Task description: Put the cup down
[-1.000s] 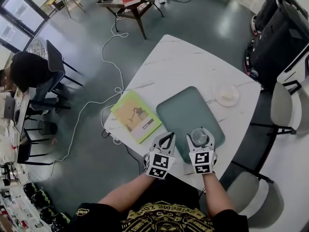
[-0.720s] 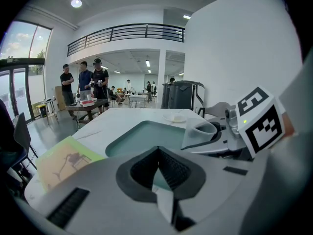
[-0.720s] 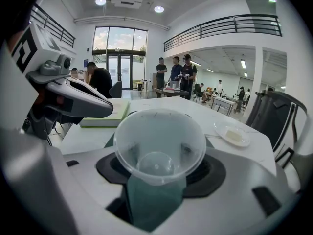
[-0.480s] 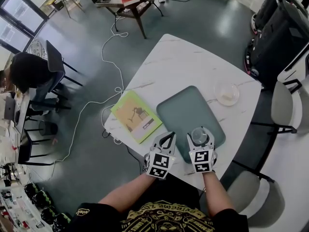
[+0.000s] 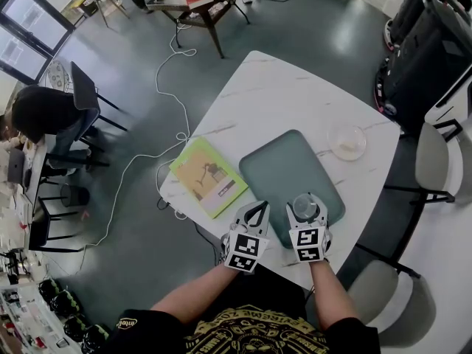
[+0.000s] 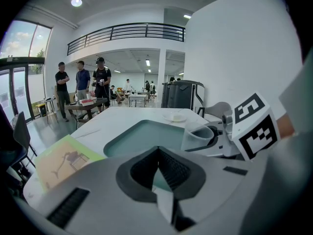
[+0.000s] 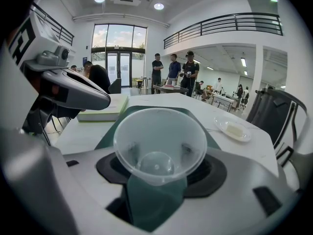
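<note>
A clear plastic cup point(image 5: 304, 207) sits between the jaws of my right gripper point(image 5: 305, 200), which is shut on it. It hangs over the near end of a dark green mat point(image 5: 287, 169). In the right gripper view the cup point(image 7: 160, 143) fills the middle, its mouth facing the camera and the pads pressing its sides. My left gripper point(image 5: 254, 207) is shut on nothing, just left of the mat near the table's front edge. From the left gripper view the cup point(image 6: 198, 137) shows at the right, held level above the mat point(image 6: 146, 133).
A green book point(image 5: 207, 177) lies left of the mat on the white marble table point(image 5: 280, 94). A small clear dish point(image 5: 346, 142) with a pale piece in it stands at the far right. Chairs point(image 5: 431, 161) flank the right side. People stand at a far table point(image 7: 171, 70).
</note>
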